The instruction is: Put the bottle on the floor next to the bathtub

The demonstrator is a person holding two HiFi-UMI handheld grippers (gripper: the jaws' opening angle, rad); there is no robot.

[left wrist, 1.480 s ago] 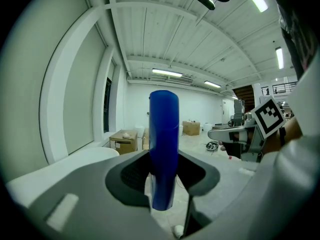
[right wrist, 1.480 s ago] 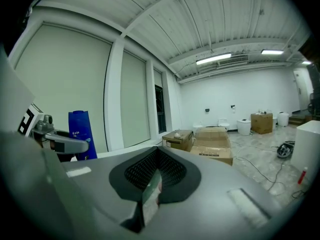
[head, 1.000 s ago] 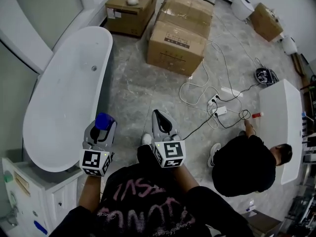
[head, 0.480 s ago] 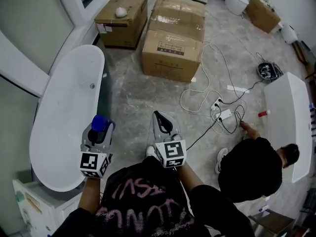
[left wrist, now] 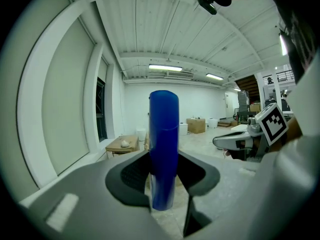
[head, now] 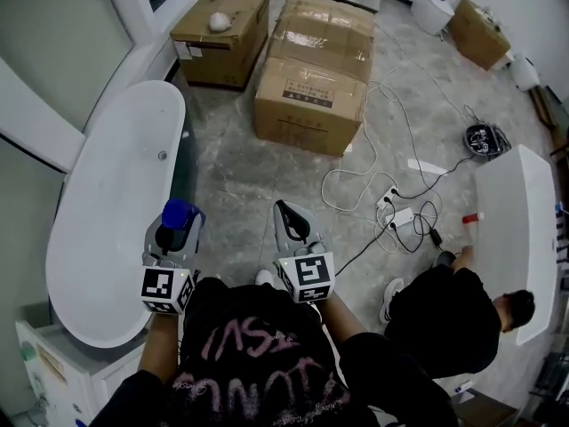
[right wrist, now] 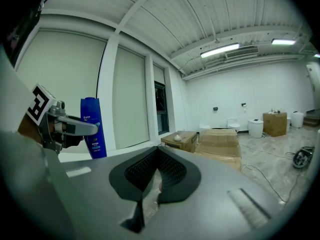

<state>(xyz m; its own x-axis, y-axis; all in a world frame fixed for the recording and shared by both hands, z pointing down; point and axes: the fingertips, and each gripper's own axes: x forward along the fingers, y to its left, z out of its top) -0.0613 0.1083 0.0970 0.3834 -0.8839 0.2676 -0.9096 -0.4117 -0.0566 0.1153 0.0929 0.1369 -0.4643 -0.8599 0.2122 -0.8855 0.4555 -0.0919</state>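
Observation:
A tall blue bottle (left wrist: 163,149) stands upright between the jaws of my left gripper (head: 174,229), which is shut on it. In the head view the bottle (head: 177,213) hangs in the air beside the right rim of the white bathtub (head: 107,203). The right gripper view shows the same bottle (right wrist: 93,128) at the left, held by the left gripper. My right gripper (head: 293,224) is held level at mid-frame, its jaws closed together with nothing between them (right wrist: 156,176). The grey marble floor (head: 231,176) lies well below both.
Two cardboard boxes (head: 311,74) (head: 218,34) stand on the floor ahead. White cables and a power strip (head: 391,212) trail to the right. A person in black (head: 449,314) crouches by a second white tub (head: 520,229). A white cabinet (head: 53,372) sits at the lower left.
The view has shifted slightly; both grippers keep about the same place, the left still holding the bottle. The crouching person has moved lower right and drawn the hand back.

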